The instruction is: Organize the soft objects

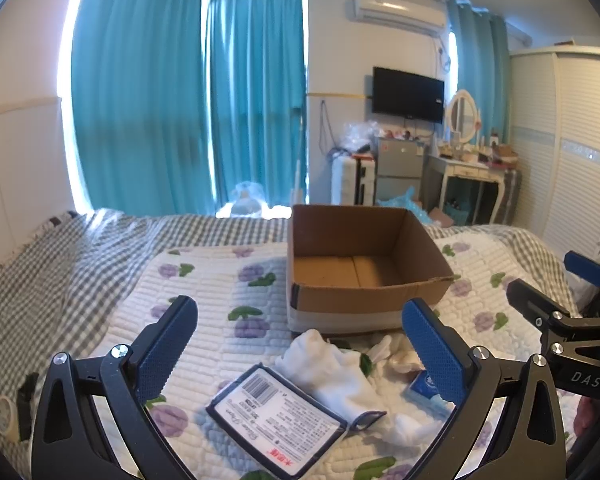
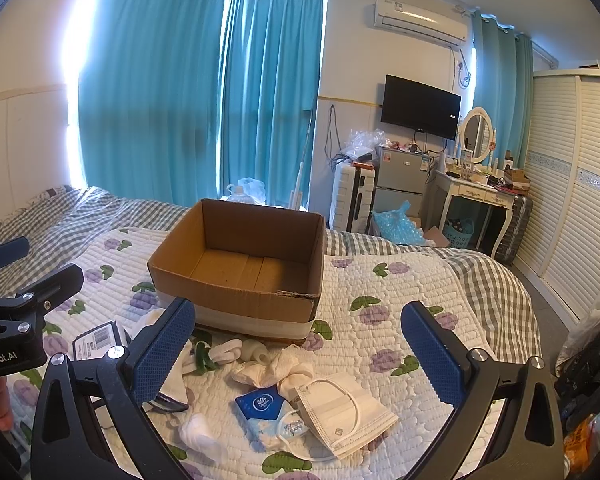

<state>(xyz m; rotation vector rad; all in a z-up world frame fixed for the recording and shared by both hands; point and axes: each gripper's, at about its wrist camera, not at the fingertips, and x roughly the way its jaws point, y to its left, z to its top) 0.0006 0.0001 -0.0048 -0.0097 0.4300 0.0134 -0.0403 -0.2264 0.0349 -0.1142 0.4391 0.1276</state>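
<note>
I am working in a home bedroom. A bed fills the foreground, spread with a flowered quilt over a grey checked sheet. Teal curtains cover the windows, and an air conditioner hangs above a wall television. Along the far wall I see a small fridge, a suitcase, a dressing table with an oval mirror, and a slatted wardrobe.
</note>
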